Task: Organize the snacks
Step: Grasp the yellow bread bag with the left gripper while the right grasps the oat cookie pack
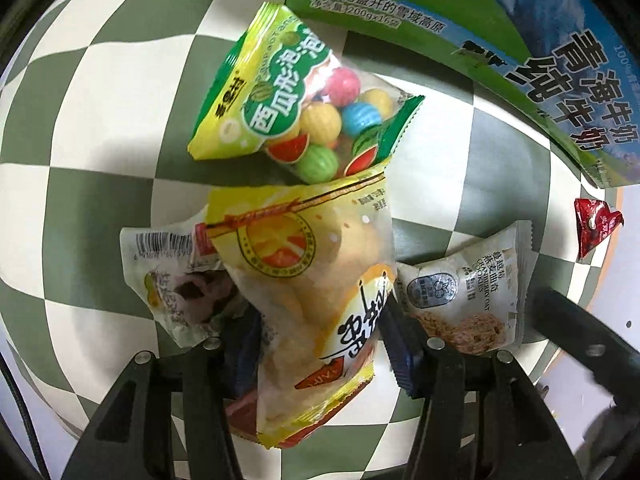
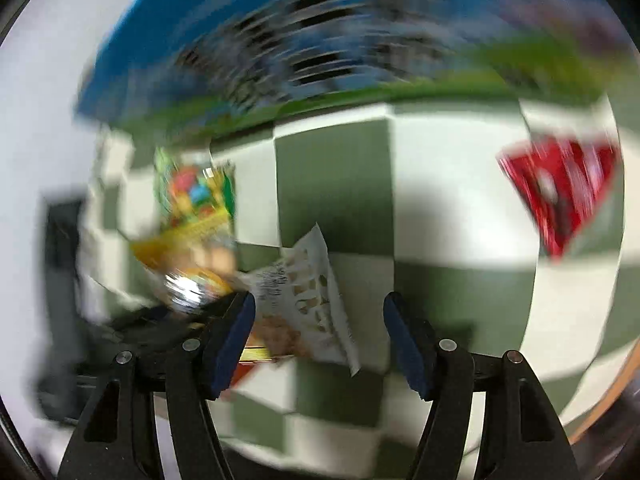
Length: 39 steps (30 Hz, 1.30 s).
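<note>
Cookie packet [image 2: 308,300] lies just ahead of our right tool [image 2: 318,340], jaws wide, empty; left tool [image 1: 316,344] grips yellow snack bag [image 1: 312,292].

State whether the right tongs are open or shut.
Open. In the right wrist view, the right tongs stand wide apart, with nothing clamped; a white cookie packet lies between them.

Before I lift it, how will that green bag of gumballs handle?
The gumball bag looks like thin film, so it will probably flop and crinkle. The loose round balls showing through its clear window will likely shift and drag it toward one end. Its lower edge touches or overlaps the yellow snack packet, so that may get nudged.
</note>
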Motion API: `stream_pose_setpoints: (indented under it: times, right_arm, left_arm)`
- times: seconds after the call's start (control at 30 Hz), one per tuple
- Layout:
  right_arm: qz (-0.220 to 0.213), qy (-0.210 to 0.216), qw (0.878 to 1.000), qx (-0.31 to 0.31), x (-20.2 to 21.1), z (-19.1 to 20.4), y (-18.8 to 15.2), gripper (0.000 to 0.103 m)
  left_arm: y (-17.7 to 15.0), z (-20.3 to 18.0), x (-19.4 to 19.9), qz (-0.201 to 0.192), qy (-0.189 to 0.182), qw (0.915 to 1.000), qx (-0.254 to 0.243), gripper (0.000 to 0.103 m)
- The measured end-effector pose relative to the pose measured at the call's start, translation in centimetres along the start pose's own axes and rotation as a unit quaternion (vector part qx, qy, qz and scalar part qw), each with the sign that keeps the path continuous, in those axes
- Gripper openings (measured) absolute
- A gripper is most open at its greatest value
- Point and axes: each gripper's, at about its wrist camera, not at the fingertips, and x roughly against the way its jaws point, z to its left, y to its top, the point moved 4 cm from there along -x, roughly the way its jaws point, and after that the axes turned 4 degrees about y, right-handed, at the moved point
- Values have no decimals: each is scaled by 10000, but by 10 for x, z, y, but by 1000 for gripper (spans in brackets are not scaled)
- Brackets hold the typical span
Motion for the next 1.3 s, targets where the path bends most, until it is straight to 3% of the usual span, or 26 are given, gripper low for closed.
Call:
stream_pose_setpoints:
  times: [0.07, 0.23, 0.37, 0.47, 0.53, 0.6, 0.67, 0.73, 0.8, 0.93, 1.0, 1.17, 1.3]
  right_arm:
    - [111, 433, 9974, -566, 0, -11, -5, 69]
    - [875, 1381, 9702, -1786, -27, -17, -28, 69]
    - [569, 1391, 9693, -1946, -39, -13, -19, 69]
    - [395, 1345, 9770, -1604, -33, -2, -2, 69]
    - [186, 990, 9930, -623, -20, 21, 10, 69]
    - [137, 531, 9940, 945, -11, 55, 11, 69]
    - [403, 157, 9739, 2226, -10, 72, -2, 69]
    - [713, -463, 9316, 3534, -12, 79, -19, 69]
    - [1071, -931, 8761, 4607, -26, 89, -39, 69]
    - [1643, -1537, 7820, 5813, -61, 97, -67, 69]
    - [1845, -1708, 7461, 6165, -77, 100, -73, 70]
    - [2245, -1408, 7265, 6340, -96, 123, -60, 70]
    - [2426, -1067, 7275, 6329, -102, 135, -49, 70]
  left_arm:
    - [-24, 5, -5, 5, -17, 10000, 5, 52]
    - [-15, 6, -5, 66, 11, 10000, 63, 49]
    - [-6, 5, -5, 105, -48, 9999, 84, 51]
    - [-5, 8, -9, 100, -38, 9999, 75, 51]
    - [-4, 6, -6, 115, -83, 9998, 111, 51]
    - [-6, 7, -4, 128, -139, 9997, 131, 51]
    - [-9, 11, -2, 152, -172, 9997, 126, 51]
    - [-11, 14, -4, 161, -172, 9997, 97, 51]
    - [-14, 14, -4, 146, -167, 9997, 102, 51]
    - [-21, 16, -2, 80, -172, 9997, 173, 51]
    - [-25, 17, -3, 71, -165, 9996, 209, 51]
    - [-35, 28, -4, 103, -273, 9989, 362, 52]
    - [-40, 34, -7, 105, -245, 9990, 365, 52]
